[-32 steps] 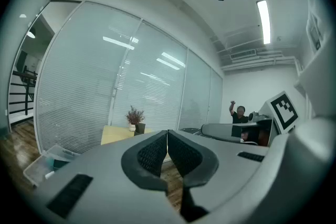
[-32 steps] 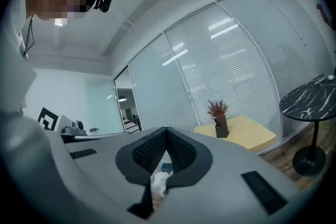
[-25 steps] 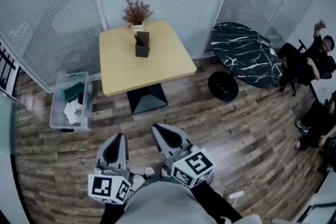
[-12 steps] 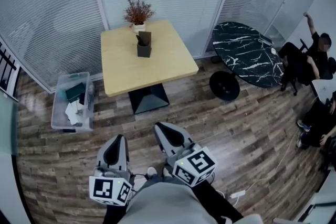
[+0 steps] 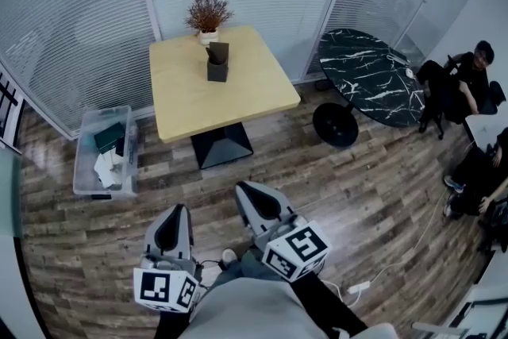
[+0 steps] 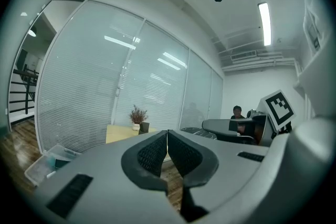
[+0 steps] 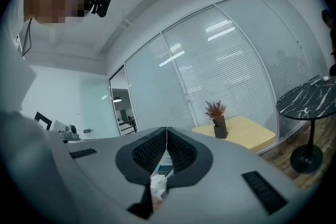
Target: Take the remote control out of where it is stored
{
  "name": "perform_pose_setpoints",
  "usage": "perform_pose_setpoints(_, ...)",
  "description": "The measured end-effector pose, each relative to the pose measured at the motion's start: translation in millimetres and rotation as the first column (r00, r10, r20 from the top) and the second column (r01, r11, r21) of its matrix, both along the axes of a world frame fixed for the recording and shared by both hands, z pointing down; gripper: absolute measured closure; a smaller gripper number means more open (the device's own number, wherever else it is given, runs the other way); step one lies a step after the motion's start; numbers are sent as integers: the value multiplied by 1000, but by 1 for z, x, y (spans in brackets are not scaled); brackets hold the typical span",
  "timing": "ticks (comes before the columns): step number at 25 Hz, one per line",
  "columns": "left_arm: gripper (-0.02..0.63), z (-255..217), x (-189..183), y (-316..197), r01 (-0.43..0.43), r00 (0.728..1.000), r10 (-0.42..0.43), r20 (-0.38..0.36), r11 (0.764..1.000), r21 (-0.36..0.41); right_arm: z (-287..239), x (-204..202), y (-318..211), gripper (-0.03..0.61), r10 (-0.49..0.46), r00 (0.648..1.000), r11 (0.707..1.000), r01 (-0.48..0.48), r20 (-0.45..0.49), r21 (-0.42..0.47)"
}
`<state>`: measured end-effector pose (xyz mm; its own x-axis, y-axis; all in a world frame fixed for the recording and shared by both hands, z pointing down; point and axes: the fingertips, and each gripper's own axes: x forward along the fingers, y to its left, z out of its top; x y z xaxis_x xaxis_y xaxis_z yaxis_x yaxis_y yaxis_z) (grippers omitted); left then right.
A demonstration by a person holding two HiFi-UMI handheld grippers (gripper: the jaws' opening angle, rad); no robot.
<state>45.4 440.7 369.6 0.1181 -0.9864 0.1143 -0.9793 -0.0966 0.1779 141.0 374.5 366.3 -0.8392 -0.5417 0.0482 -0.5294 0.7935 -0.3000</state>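
The desk (image 5: 238, 103) is pale yellow wood on a black base. On it stand a dark grey holder (image 5: 217, 69) and a reddish-brown dried plant (image 5: 207, 10) in a white pot. The round table (image 5: 373, 79) is black marble veined with white. The floor (image 5: 381, 194) is grey-brown planks. The clear bin (image 5: 81, 175) shows dark green and white contents. The left gripper (image 5: 178, 208) and right gripper (image 5: 243, 188) are light grey, their fingers (image 6: 154, 153) black and finely ribbed, their cubes (image 5: 165, 287) white with black squares.

No text, label, brand or number can be read in any view
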Motion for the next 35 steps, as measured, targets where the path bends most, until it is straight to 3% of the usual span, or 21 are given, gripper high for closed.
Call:
perform_pose_setpoints(13,604,11,-20,-36,0,1000,0,-7,1000,-14,6,-17,-40,574,11,1000,1000,-11,-1,-1)
perform_pose_setpoints(21,604,10,-26,-101,4,1000,-4,-2,1000,-24,5,-27,-107,574,-4,1000,1000,4,-4,-1)
perform_pose_setpoints(35,604,4,-35,-204,91,996,-91,8,996,-15,5,-40,-211,574,-95,995,995,95,-7,-3)
